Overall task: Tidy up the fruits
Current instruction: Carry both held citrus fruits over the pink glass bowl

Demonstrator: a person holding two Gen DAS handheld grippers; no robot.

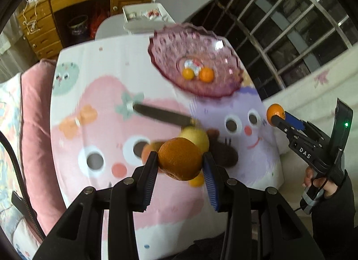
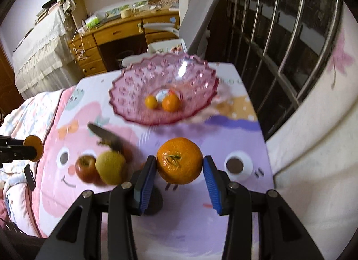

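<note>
Orange [image 1: 180, 159] clamped in left gripper [image 1: 180, 161] above table | second orange [image 2: 179, 161] pinched by right gripper [image 2: 179, 163] near pink bowl [image 2: 125, 103] holding two small fruits | advice: carry level over rim, lower, then release, one at a time | writing: "DAS" on right gripper body

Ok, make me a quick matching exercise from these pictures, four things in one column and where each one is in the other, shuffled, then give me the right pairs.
Things:
1. left claw
2. pink glass bowl
3. knife
4. red apple

Places or states:
A. lying on the cartoon tablecloth, blade dark
B. shut on a large orange
C. beside the yellow-green pear, touching it
D. holding two small oranges

Pairs: 1-B, 2-D, 3-A, 4-C
</note>
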